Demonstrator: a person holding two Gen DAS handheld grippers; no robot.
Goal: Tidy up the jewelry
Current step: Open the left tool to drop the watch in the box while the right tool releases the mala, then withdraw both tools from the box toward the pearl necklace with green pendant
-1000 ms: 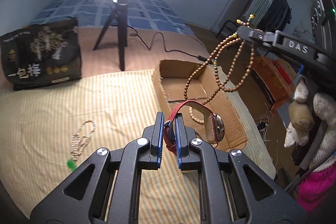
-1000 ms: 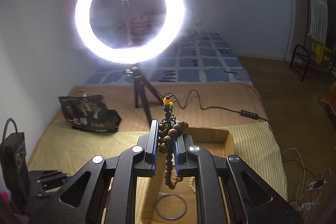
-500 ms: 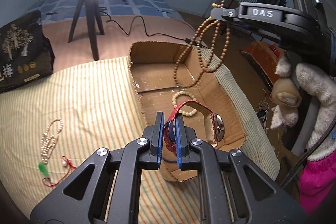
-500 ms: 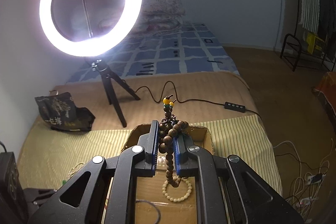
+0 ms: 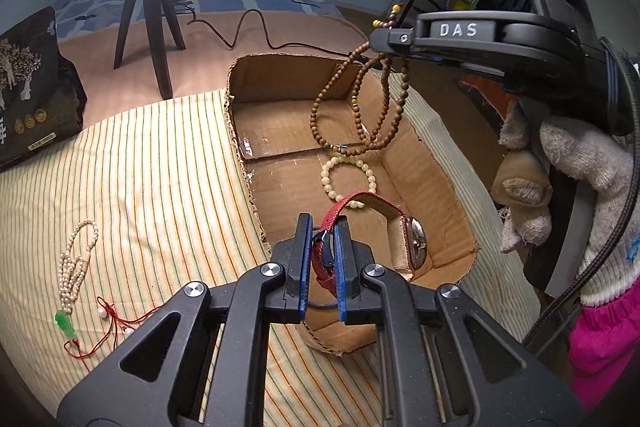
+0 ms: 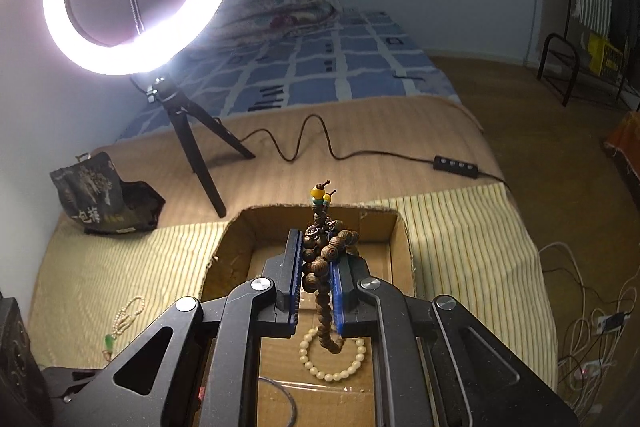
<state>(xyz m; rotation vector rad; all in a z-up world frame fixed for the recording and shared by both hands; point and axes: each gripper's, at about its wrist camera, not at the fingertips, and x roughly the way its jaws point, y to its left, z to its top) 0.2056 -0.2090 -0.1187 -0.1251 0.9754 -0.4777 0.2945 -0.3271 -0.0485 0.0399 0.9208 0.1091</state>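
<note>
Far left on the striped cloth [image 5: 132, 163]: pearl necklace [image 5: 74, 259] with a green pendant and red cord, well apart from the box, not yet sorted. Middle: cardboard box [image 5: 240, 131] open on top, cream bead bracelet [image 5: 347, 179] lying on its floor; the right wrist view also shows a thin dark ring [image 6: 286, 399] on the floor nearer the camera. Left gripper [image 5: 321, 259] has its fingers narrowed onto the red strap of a watch [image 5: 414, 247]; the watch case hangs off to the right, over the near right corner of the box, can't tell if it touches the cardboard. Right gripper [image 6: 316, 283] is pinched on a bunch of brown wooden prayer beads [image 6: 326, 251]; in the left view the long loops [image 5: 360, 107] dangle over the far half of the box, lowest loop near the floor, contact unclear. Risks as I read it: beads are gripped in a loose clump, so a strand could slip early or snag a pad on release. Dangling loops could drape over the box wall or tangle with the cream bracelet. Watch is held by the strap end only, so it can swing and catch the box edge. Both tools converge on one small box, so a clash between them is possible.
</note>
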